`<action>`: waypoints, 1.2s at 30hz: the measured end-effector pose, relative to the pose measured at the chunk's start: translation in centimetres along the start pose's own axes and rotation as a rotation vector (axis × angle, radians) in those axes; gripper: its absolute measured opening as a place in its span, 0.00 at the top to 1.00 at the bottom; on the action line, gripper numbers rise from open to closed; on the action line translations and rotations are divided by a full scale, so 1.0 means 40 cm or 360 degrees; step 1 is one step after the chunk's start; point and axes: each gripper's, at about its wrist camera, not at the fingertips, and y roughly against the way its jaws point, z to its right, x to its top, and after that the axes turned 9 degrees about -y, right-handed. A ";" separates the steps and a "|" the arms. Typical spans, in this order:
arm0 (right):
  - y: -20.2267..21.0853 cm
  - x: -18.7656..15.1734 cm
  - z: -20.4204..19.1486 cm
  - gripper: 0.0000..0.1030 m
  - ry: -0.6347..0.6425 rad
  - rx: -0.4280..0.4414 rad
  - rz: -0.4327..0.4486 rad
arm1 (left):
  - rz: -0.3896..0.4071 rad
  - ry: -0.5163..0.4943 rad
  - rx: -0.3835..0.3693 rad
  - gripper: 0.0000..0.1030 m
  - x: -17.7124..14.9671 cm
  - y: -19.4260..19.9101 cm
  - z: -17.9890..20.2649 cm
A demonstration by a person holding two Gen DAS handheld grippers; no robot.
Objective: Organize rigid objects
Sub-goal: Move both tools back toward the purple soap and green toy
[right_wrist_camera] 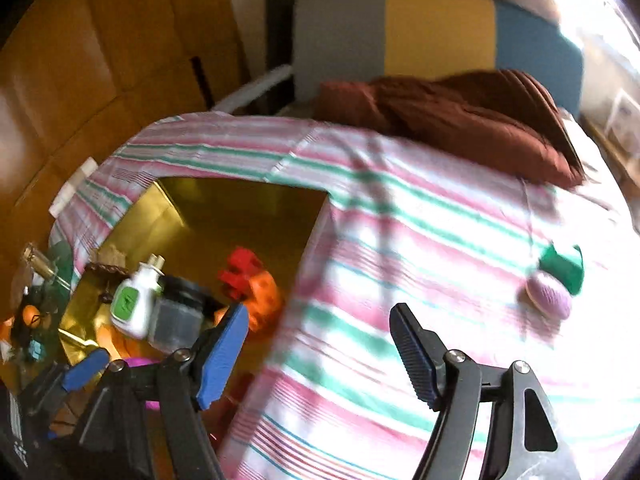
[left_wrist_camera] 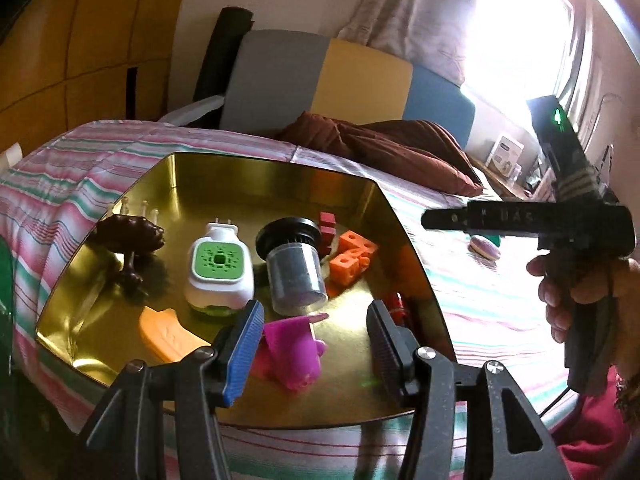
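1. The left gripper (left_wrist_camera: 314, 344) hovers over the near edge of a gold tin tray (left_wrist_camera: 100, 280) on the striped bedsheet (left_wrist_camera: 460, 304), fingers apart and holding nothing; a magenta plastic piece (left_wrist_camera: 292, 350) lies between them.
2. Only the left wrist view shows the tray's contents sharply: a white-and-green plug-in device (left_wrist_camera: 219, 272), a grey jar with a black lid (left_wrist_camera: 294, 272), orange cubes (left_wrist_camera: 352, 258), a red block (left_wrist_camera: 327, 222), an orange piece (left_wrist_camera: 168, 334) and a dark brown figure (left_wrist_camera: 130, 240).
3. The right gripper (right_wrist_camera: 320, 356), fingers apart and empty, is above the sheet beside the tray.
4. The right wrist view shows more clearly a lilac round object (right_wrist_camera: 550, 294) touching a green object (right_wrist_camera: 564, 266), well apart from the tray.
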 end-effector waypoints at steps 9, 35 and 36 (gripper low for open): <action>-0.005 -0.065 0.087 0.28 -0.0041 -0.0144 -0.0072 | -0.0010 -0.0074 -0.0003 0.47 -0.006 0.000 0.031; 0.016 -0.086 0.361 0.28 -0.0125 -0.0409 -0.0119 | -0.0026 -0.0325 -0.0030 0.47 -0.023 0.030 0.159; 0.016 -0.083 0.376 0.28 -0.0129 -0.0422 -0.0118 | -0.0027 -0.0341 -0.0032 0.47 -0.023 0.030 0.166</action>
